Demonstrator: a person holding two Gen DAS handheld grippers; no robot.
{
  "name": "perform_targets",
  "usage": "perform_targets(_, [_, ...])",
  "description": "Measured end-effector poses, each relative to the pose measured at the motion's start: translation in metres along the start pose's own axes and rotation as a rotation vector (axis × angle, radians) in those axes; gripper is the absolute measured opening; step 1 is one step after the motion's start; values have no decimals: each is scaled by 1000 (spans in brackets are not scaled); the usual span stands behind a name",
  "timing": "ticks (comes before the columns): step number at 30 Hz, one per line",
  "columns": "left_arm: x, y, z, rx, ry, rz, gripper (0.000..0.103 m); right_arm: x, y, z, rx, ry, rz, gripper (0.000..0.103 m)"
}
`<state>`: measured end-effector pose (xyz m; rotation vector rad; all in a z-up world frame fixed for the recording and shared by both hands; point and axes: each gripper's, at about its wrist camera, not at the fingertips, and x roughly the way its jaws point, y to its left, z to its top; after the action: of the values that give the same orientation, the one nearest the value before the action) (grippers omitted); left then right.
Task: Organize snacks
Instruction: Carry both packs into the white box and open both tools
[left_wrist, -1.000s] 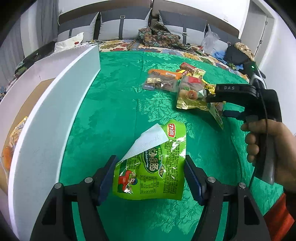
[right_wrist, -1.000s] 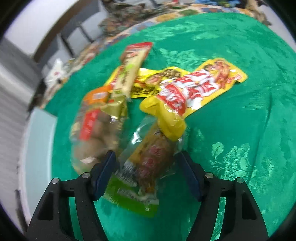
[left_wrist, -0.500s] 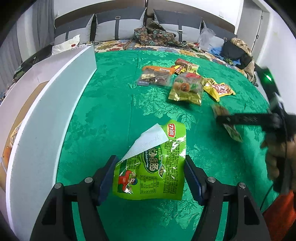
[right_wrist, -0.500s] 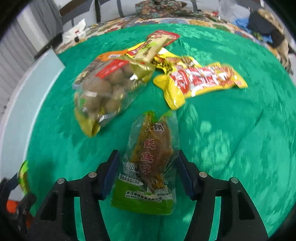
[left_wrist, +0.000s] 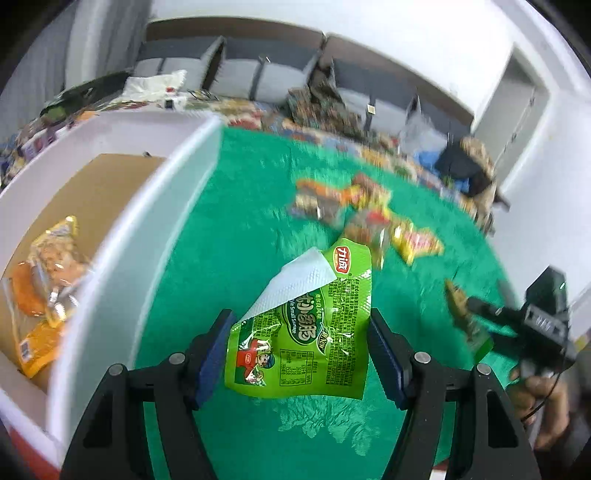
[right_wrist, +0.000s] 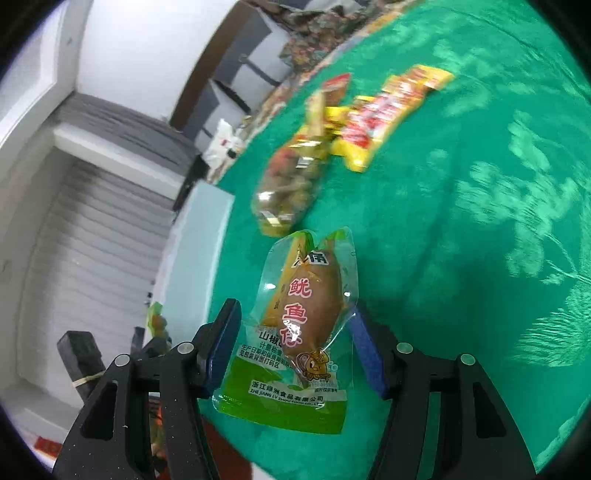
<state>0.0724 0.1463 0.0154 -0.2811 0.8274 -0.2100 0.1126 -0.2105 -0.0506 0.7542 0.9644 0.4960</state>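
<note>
Where snacks (left_wrist: 364, 212) lie scattered, green patterned cloth (left_wrist: 240, 236), grey cushions (left_wrist: 236, 75) behind.

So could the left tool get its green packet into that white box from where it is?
Probably yes. The left tool grips the green packet above the cloth, and the white box sits open-topped just to its left. Only the box wall stands between, so it must clear that.

Left gripper (left_wrist: 298, 354): 2 blue-padded fingers clamped on a green snack packet (left_wrist: 301, 325), held off the surface. Right gripper (right_wrist: 295, 350): fingers pinch a clear squid snack pouch (right_wrist: 299, 325), lifted. Right hand (left_wrist: 543, 398) wraps that gripper's handle.
</note>
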Motion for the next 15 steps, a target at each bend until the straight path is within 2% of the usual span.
perform_targets(3, [-39,30,19,-51,-84,22,69,18,64,10,-115,19,49,62])
perform_targets(5, [-65,61,29,-87,-138,83,69,35,106,13,-187,42,86,62])
perform_targets(7, [-86,97,35,-120,-172,166,69,68,168,13,-274,93,158,62])
perform_targets(9, [-97,129,37,-153,-182,231,69,91,211,6,-328,134,210,63])
perform_targets(10, [-103,151,37,-184,-186,262,69,114,244,0,-369,172,251,63])
perform_targets(13, [-108,198,33,-252,-176,347,70,162,308,-25,-466,223,288,64])
perform_targets(15, [-105,219,29,-284,-149,386,79,201,334,-42,-482,282,268,68])
